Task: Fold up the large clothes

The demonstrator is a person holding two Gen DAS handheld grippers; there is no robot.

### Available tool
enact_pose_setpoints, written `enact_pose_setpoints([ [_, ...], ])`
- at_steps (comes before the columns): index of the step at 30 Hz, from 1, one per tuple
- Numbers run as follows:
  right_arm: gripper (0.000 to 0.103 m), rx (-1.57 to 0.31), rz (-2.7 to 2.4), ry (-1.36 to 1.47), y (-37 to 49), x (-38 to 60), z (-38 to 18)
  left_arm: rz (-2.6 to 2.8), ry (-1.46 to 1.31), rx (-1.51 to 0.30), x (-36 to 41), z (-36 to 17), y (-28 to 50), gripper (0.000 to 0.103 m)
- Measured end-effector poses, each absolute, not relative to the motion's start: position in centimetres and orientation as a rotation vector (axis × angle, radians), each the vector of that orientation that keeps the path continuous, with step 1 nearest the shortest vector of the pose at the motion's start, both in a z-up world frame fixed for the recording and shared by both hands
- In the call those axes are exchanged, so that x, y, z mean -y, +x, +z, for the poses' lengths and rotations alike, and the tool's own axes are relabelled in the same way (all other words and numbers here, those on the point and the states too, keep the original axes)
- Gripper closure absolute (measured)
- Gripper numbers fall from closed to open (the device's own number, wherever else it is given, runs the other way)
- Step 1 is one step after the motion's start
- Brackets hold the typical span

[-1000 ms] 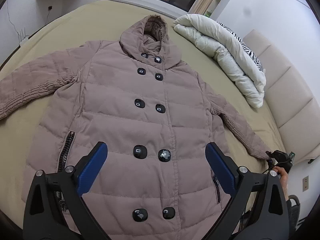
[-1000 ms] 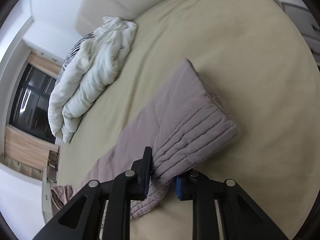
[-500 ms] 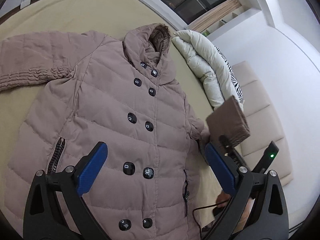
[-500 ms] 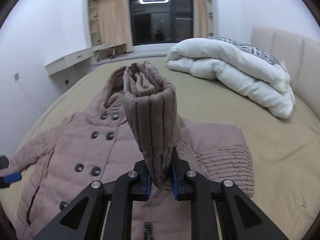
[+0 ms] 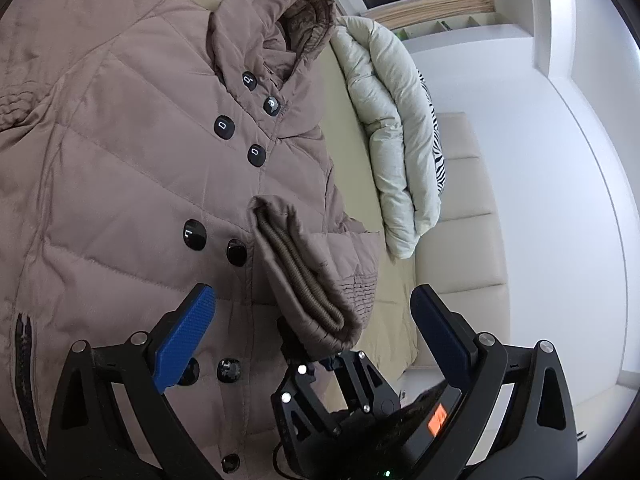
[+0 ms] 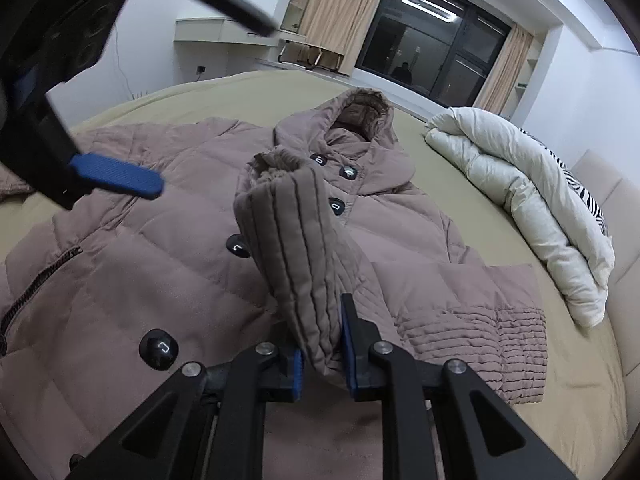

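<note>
A mauve hooded puffer coat (image 5: 132, 184) with black buttons lies face up on the bed; it also shows in the right wrist view (image 6: 152, 256). My right gripper (image 6: 322, 354) is shut on the cuff of the coat's right sleeve (image 6: 288, 236) and holds it over the coat's front; the sleeve is folded back at the elbow. In the left wrist view the held sleeve cuff (image 5: 304, 276) and right gripper (image 5: 316, 354) sit between my fingers. My left gripper (image 5: 316, 340) is open and empty, hovering above the coat's lower front.
A rolled white duvet (image 6: 532, 208) with a zebra-striped pillow lies on the bed's right side, also in the left wrist view (image 5: 392, 148). A beige padded headboard (image 5: 460, 248) runs beyond it. Olive bedsheet (image 6: 572, 396) surrounds the coat. A dark window (image 6: 424, 52) is at the back.
My right gripper has carried the sleeve cuff up off the bed and leftward over the coat's front. My left gripper has moved closer over the coat, still open.
</note>
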State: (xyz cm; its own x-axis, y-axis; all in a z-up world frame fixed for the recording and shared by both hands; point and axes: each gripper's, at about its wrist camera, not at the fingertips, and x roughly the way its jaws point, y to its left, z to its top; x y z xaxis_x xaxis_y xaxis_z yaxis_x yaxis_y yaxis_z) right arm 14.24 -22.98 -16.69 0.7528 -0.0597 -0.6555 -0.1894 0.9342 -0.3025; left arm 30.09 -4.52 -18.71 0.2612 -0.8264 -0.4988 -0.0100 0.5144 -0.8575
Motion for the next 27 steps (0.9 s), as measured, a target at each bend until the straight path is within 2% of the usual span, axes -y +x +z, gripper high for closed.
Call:
enact_pose_setpoints([
  [4, 0.084, -0.708, 0.099, -0.396, 13.9, 22.0, -17.1, -0.677, -0.901, -1.248, 6.0, -20.8, 32.1, 0.006],
  [5, 0.082, -0.708, 0.104, -0.401, 13.9, 21.8, -17.2, -0.690, -0.887, -1.266, 6.5, -21.1, 32.4, 0.027],
  [6, 0.081, -0.708, 0.109, -0.402, 13.9, 21.6, -17.3, -0.692, -0.855, -1.293, 7.1, -21.4, 32.5, 0.041],
  [7, 0.078, -0.708, 0.109, -0.402, 13.9, 21.5, -17.4, -0.682, -0.825, -1.315, 7.5, -21.7, 32.6, 0.062],
  [8, 0.074, -0.705, 0.105, -0.395, 13.9, 21.5, -17.3, -0.678, -0.799, -1.325, 7.9, -22.0, 32.6, 0.075],
  [9, 0.073, -0.704, 0.101, -0.383, 13.9, 21.5, -17.3, -0.680, -0.789, -1.328, 8.1, -22.1, 32.6, 0.078],
  [10, 0.063, -0.706, 0.101, -0.361, 13.9, 21.7, -17.1, -0.674, -0.783, -1.330, 8.2, -22.2, 32.7, 0.084],
  [11, 0.049, -0.705, 0.111, -0.330, 13.8, 22.0, -16.8, -0.673, -0.783, -1.327, 8.2, -22.3, 32.7, 0.085],
  [13, 0.033, -0.693, 0.128, -0.272, 13.3, 22.7, -15.9, -0.657, -0.780, -1.306, 7.7, -21.9, 33.3, 0.086],
  [14, 0.030, -0.688, 0.133, -0.235, 12.9, 23.4, -15.4, -0.649, -0.779, -1.289, 7.2, -21.5, 33.7, 0.086],
  [17, 0.029, -0.715, 0.129, -0.024, 12.3, 27.4, -14.2, -0.599, -0.759, -1.226, 4.1, -19.7, 35.3, 0.086],
  [21, 0.028, -0.751, 0.061, 0.441, 12.5, 36.7, -14.3, -0.484, -0.676, -1.158, 0.1, -18.4, 37.8, 0.086],
  [25, 0.028, -0.721, 0.045, 0.932, 13.2, 44.1, -16.9, -0.368, -0.658, -1.142, -3.8, -19.6, 40.1, 0.086],
  [27, 0.027, -0.712, 0.073, 1.087, 14.2, 45.4, -18.3, -0.320, -0.664, -1.134, -5.4, -20.4, 40.9, 0.086],
])
